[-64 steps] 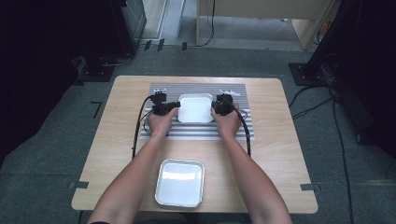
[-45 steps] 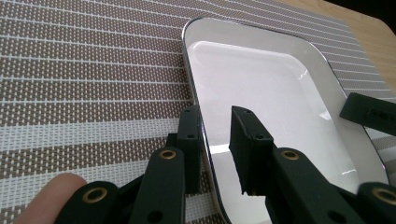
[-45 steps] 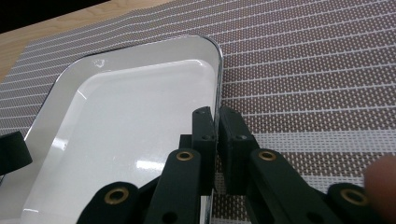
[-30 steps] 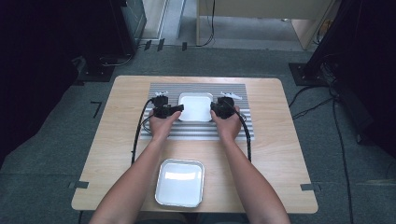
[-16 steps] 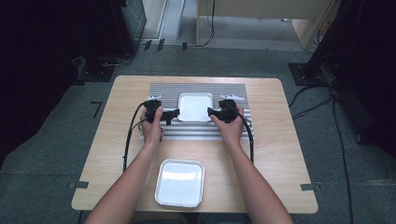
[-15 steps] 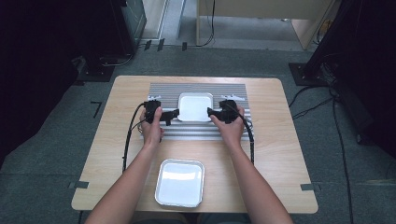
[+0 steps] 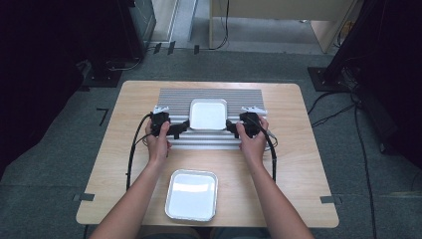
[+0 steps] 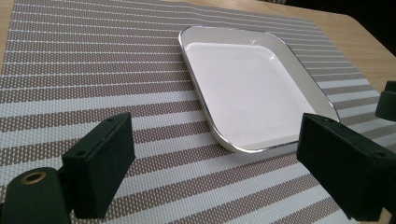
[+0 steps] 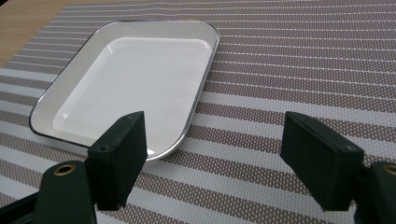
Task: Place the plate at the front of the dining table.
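Note:
A white square tray point(image 7: 208, 113) with a dark rim lies flat on the striped placemat point(image 7: 249, 97) at the back of the table. My left gripper point(image 7: 183, 126) stands open just off the tray's left side, near its front corner. On the tray's right side my right gripper point(image 7: 230, 124) is open too. In the left gripper view the tray point(image 8: 247, 88) lies ahead and to the right of the left gripper point(image 8: 219, 158), with only mat between the jaws. In the right gripper view the tray point(image 9: 135, 79) lies ahead and to the left of the right gripper point(image 9: 219, 154), untouched.
A second, larger white tray point(image 7: 192, 194) with a metal rim sits at the front edge of the wooden table point(image 7: 303, 169), between the person's forearms. Cables trail from both grippers across the table. Dark stands and floor cables surround the table.
Both grippers held the tray by its sides on the mat, then let go. They have drawn outward and slightly toward the person, and the tray stays on the placemat.

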Demonstrator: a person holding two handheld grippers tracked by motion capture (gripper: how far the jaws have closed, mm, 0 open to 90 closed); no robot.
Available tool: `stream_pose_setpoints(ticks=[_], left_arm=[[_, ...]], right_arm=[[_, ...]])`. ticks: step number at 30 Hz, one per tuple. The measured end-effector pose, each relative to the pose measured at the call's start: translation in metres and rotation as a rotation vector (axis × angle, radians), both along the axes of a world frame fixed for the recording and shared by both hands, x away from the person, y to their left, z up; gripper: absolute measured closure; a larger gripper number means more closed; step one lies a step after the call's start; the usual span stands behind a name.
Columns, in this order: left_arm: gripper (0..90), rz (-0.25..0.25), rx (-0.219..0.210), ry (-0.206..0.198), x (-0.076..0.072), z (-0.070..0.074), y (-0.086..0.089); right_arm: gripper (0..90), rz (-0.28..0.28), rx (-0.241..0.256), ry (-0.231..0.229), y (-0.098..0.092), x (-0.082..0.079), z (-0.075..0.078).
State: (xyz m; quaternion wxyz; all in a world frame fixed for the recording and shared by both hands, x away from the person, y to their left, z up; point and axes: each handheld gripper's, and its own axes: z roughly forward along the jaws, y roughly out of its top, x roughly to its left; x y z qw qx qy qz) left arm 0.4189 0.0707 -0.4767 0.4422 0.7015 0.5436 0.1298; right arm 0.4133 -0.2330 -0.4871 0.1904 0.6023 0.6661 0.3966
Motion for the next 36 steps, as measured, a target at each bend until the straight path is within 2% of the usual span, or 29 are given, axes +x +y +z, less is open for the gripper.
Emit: stream_pose_setpoints(ticks=[8,18,30,36], left_arm=[[10.5,-0.021,0.001,-0.009,-0.012,-0.003,0.004],[9.8,-0.045,0.010,-0.042,-0.028,-0.005,0.012],[9.8,-0.053,-0.005,-0.061,-0.049,-0.007,0.021],[9.5,-0.071,0.017,-0.072,-0.061,-0.007,0.028]], right_arm=[[19.3,0.010,0.004,-0.019,-0.010,-0.014,0.001],[19.1,0.004,-0.025,-0.027,-0.022,-0.028,-0.003],[19.2,0.009,-0.035,-0.047,-0.036,-0.052,-0.002],[19.2,0.004,-0.028,-0.052,-0.046,-0.066,-0.003]])
